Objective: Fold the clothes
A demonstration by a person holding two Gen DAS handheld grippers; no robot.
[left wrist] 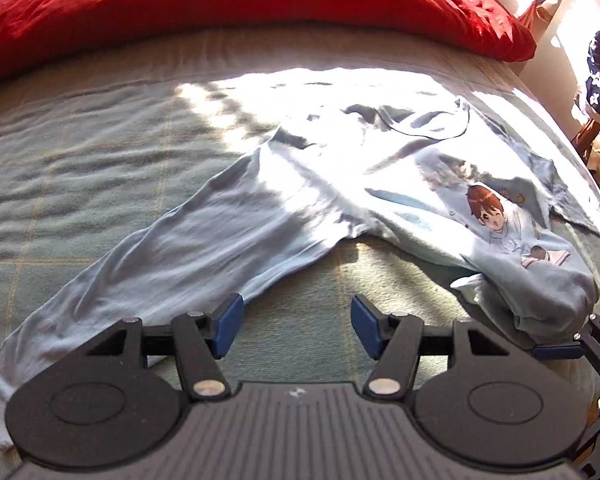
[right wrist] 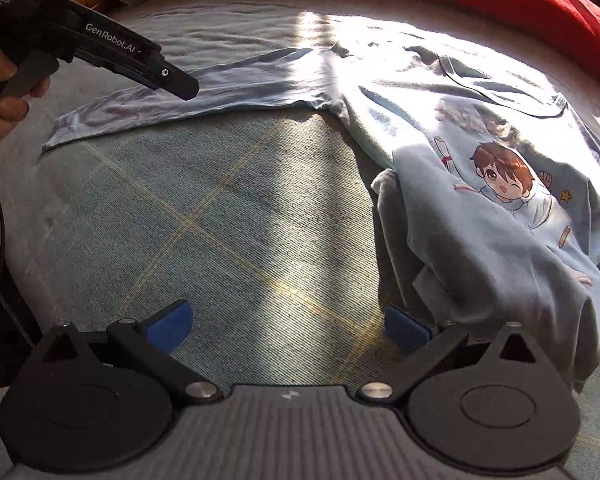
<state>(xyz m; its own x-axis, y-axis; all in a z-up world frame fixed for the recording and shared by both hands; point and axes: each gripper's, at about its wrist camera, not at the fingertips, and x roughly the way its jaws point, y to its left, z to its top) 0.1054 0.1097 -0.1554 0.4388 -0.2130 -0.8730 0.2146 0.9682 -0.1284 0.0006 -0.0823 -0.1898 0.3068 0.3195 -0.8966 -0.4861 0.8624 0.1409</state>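
On the bed [right wrist: 228,216] a pale blue shirt [left wrist: 340,184] lies spread, print side up, one sleeve [left wrist: 148,264] stretched flat away from its body and the near hem bunched and partly turned over. Beyond the shirt sits a red pillow [left wrist: 220,4]. The left gripper [left wrist: 298,328] hovers just beside the sleeve, jaws partly apart with nothing between them. The right gripper [right wrist: 288,326] hangs at the bunched hem, jaws wide and empty, one blue pad close by the cloth. From here, a pinch on that rumpled hem could catch only one layer, so the fold would drag crooked; the glare also hides the shirt's far edges.
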